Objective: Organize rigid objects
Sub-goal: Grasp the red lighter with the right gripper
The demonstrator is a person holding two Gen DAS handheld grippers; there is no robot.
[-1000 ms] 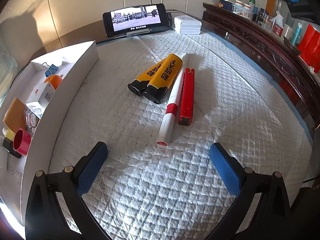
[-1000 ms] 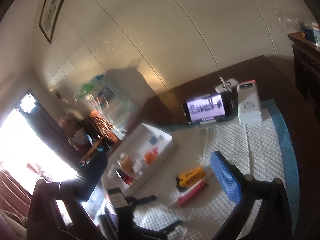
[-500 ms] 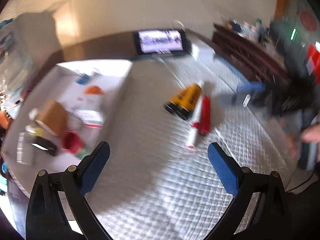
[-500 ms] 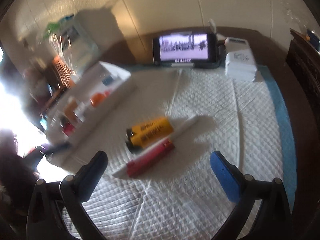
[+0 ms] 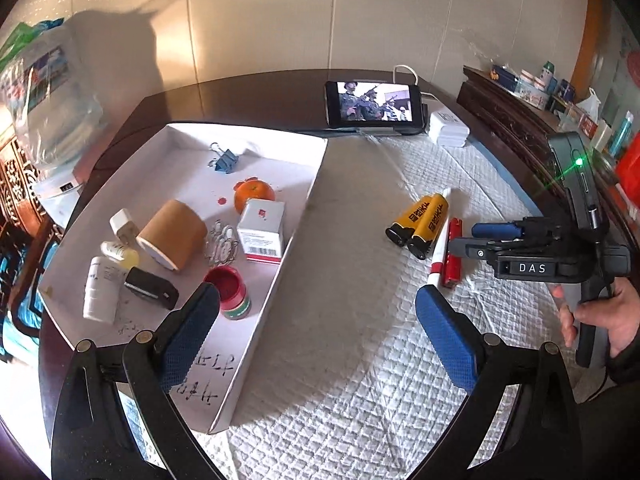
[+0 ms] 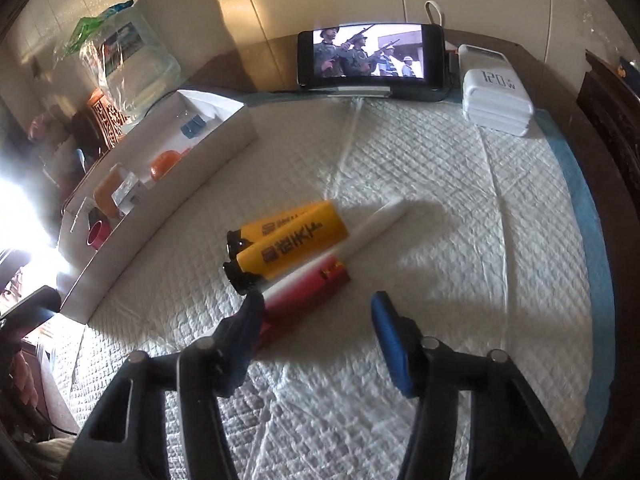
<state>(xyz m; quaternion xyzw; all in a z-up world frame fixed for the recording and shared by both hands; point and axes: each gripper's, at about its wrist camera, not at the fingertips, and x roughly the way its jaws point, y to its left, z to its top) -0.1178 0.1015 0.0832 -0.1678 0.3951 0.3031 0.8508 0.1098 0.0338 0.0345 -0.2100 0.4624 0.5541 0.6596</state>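
The left hand-held gripper point(image 5: 318, 334) is seen wide apart with nothing between its blue pads, held above the quilted white mat point(image 5: 360, 360) beside the near corner of the white tray point(image 5: 276, 280). The right hand-held gripper point(image 6: 316, 324) is observed low over the mat with its jaws closing; the near end of the red lighter point(image 6: 304, 294) and of the white marker point(image 6: 360, 236) lies at its left fingertip, and no pad is seen pressing on either, though the contact there cannot be told for certain. Just beyond, two yellow lighters point(image 6: 292, 240) are found side by side, touching the marker, all on the mat at the middle of the table point(image 5: 240, 96). Within the tray are noted a red cap point(image 5: 224, 284), a cardboard roll point(image 5: 172, 236), a small white box point(image 5: 262, 230), an orange point(image 5: 254, 194) and a blue binder clip point(image 5: 224, 160). At the far edge a phone point(image 6: 370, 58) stands playing video, with a white charger point(image 6: 496, 96) beside it
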